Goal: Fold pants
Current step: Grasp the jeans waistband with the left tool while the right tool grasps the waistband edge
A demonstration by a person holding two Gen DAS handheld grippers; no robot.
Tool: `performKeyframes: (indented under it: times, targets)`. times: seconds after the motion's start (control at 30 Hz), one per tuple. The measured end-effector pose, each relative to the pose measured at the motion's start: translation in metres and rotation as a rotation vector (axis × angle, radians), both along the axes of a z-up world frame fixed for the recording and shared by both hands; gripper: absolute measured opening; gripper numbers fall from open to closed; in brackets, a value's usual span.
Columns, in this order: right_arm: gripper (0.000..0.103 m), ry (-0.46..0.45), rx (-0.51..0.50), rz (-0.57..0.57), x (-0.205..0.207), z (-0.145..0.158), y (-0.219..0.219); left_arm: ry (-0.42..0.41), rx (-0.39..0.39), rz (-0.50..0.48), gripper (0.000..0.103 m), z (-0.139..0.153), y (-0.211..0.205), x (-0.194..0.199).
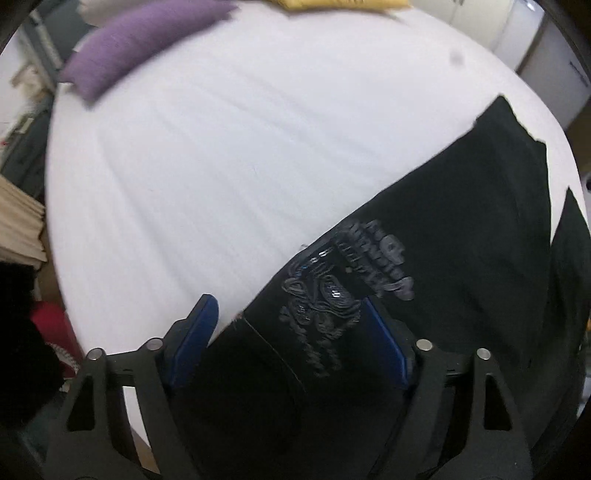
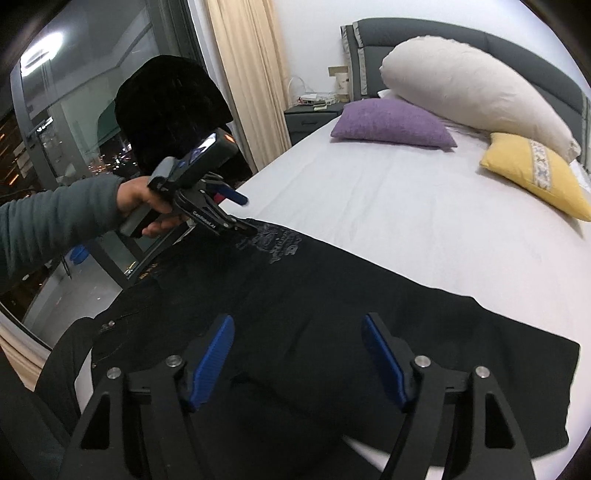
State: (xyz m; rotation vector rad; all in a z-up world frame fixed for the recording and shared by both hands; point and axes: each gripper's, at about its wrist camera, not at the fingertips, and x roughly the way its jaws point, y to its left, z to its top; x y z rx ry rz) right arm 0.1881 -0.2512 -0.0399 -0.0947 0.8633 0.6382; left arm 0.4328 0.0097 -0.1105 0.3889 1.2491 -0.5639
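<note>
So nearest the cameras, the right tool [image 2: 297, 360] hangs over the lower stretch of the black pants with grey embroidered lettering [image 2: 332, 332], its blue-padded fingers [image 2: 210, 360] apart and nothing pinched between them. The left tool [image 1: 291, 339] is also spread, straddling the pants' edge near the embroidery [image 1: 332, 291], one pad over the white bed sheet [image 1: 221, 166] and one over the cloth; from the right wrist view it looks low at the fabric, though I can't tell if it's touching. The pants lie flat across the near end of the bed, with part spilling off the edge.

My take: both tools are lining up to grab an edge for a fold. To do it well, I'd catch only the layers meant to move, grip both spots evenly and lift together so the fabric doesn't twist.

Further back sit a purple cushion [image 2: 393, 123], a yellow pillow with a patterned band [image 2: 535, 173] and a long cream bolster [image 2: 476, 92] by the grey headboard [image 2: 424, 31].
</note>
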Motion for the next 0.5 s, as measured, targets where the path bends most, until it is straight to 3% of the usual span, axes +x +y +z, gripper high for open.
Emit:
performKeyframes:
  times: [0.13, 0.33, 0.43, 0.5]
  targets:
    - [0.075, 0.020, 0.010, 0.031, 0.019, -0.011, -0.001, 0.055, 0.012, -0.049, 0.073, -0.018, 0.005, 0.020]
    - [0.072, 0.056, -0.011, 0.115, 0.043, -0.023, 0.013, 0.130, -0.062, 0.004, 0.073, -0.029, 0.024, 0.047]
    - [0.072, 0.064, -0.025, 0.130, 0.053, -0.023, 0.022, 0.149, -0.071, -0.028, 0.058, -0.030, 0.024, 0.047]
    - [0.072, 0.070, -0.024, 0.134, 0.061, -0.022, 0.028, 0.167, -0.073, -0.050, 0.041, -0.028, 0.023, 0.054]
